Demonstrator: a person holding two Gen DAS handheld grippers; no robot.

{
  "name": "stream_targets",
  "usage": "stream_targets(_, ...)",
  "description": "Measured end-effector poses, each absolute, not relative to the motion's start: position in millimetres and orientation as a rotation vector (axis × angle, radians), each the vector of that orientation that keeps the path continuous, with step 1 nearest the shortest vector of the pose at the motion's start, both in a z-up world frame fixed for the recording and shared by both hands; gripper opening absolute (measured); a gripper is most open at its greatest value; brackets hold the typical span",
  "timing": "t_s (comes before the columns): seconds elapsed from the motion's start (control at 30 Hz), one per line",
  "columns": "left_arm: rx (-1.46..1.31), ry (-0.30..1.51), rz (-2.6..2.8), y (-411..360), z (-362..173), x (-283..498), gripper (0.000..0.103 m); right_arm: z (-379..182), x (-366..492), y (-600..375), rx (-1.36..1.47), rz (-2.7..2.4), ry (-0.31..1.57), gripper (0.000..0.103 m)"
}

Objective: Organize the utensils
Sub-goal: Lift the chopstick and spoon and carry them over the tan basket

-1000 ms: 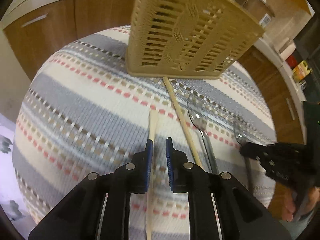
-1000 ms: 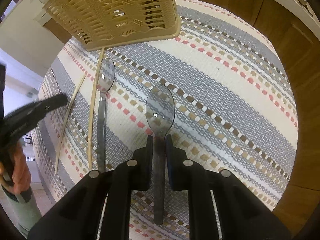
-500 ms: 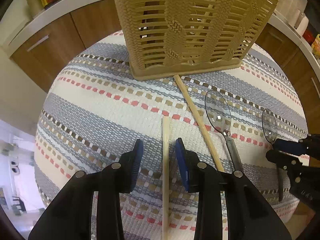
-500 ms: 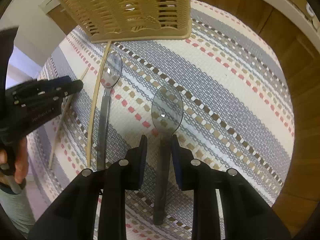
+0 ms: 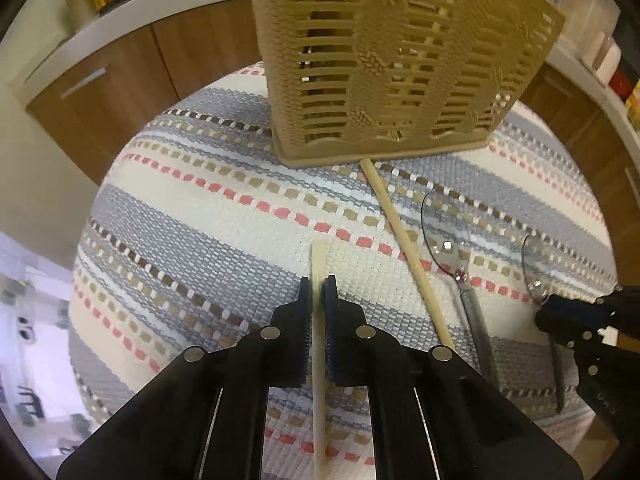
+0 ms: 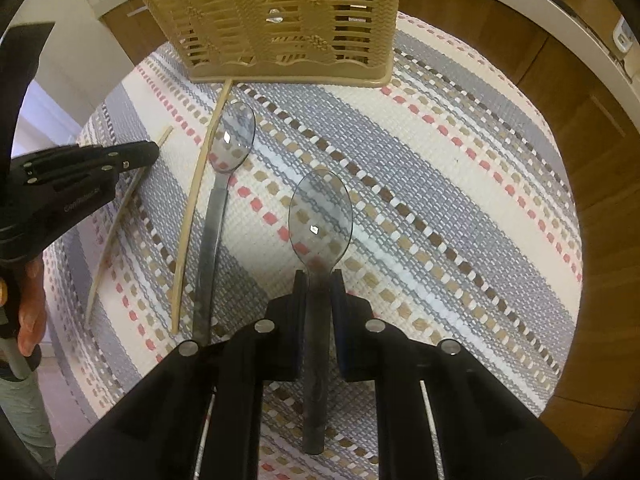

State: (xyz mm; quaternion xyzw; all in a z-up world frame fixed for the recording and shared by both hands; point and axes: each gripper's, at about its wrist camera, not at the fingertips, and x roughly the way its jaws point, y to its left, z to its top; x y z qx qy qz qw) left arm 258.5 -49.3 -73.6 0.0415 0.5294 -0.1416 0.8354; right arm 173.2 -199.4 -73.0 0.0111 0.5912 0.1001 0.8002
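At centre frame, the chopstick (image 5: 319,264) is lying on the striped cloth (image 5: 192,216), with the left gripper (image 5: 319,300) now pinching it after standing spread half a second ago, so lifting toward the basket (image 5: 400,60) at the top looks imminent. The right gripper (image 6: 319,284) is closing around the clear spoon (image 6: 320,220); actual contact is unclear.

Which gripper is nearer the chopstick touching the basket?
Left. The left gripper grips the neighbouring chopstick beside that chopstick; the right gripper sits beyond a spoon.
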Motion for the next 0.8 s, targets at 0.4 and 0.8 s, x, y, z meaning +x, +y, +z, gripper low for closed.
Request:
stream_targets(0.4, -0.035, 0.95, -0.387, -33, -43, 220, 0.004, -28, 152, -206, 0.117, 0.273, 1.083, 0.01)
stream_targets(0.8, -0.168, 0.643, -0.508, -28, 51, 179, 0.004, 52, 133, -243, 0.266, 0.351, 0.774, 0.01)
